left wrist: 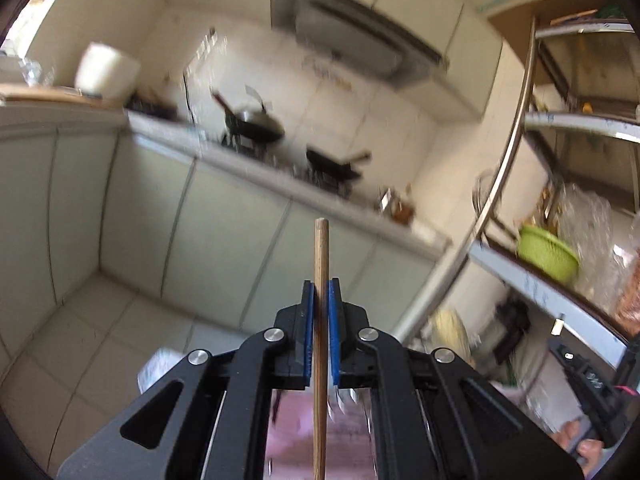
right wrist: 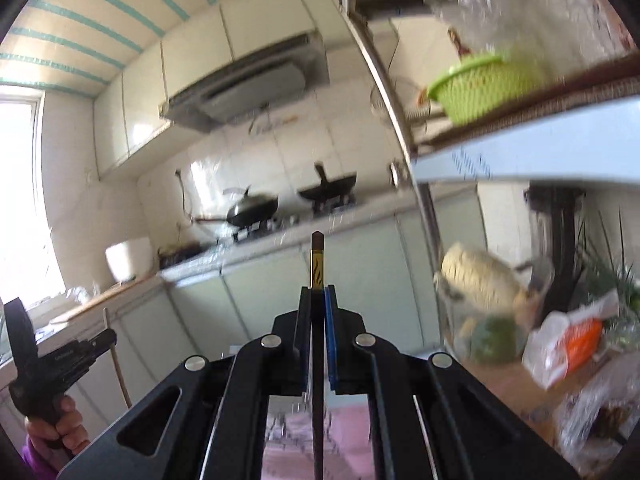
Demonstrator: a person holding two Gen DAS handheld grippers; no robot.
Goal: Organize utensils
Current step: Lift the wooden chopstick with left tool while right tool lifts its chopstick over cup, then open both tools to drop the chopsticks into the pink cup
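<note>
- Wooden chopstick (left wrist: 321,264) stands pinched in the left hand-held gripper (left wrist: 321,292), tip toward 12 o'clock.
- Dark chopstick (right wrist: 317,264) is clamped likewise in the right hand-held gripper (right wrist: 318,300).
- Both look light, stiff, slippery; grip mid-shaft.

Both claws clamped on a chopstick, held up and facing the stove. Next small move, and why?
Probably tip both back down toward the pink surface below. The left claw grips a plain wooden chopstick, the right claw a dark one with a gold band. No utensil holder shows in either view.
</note>
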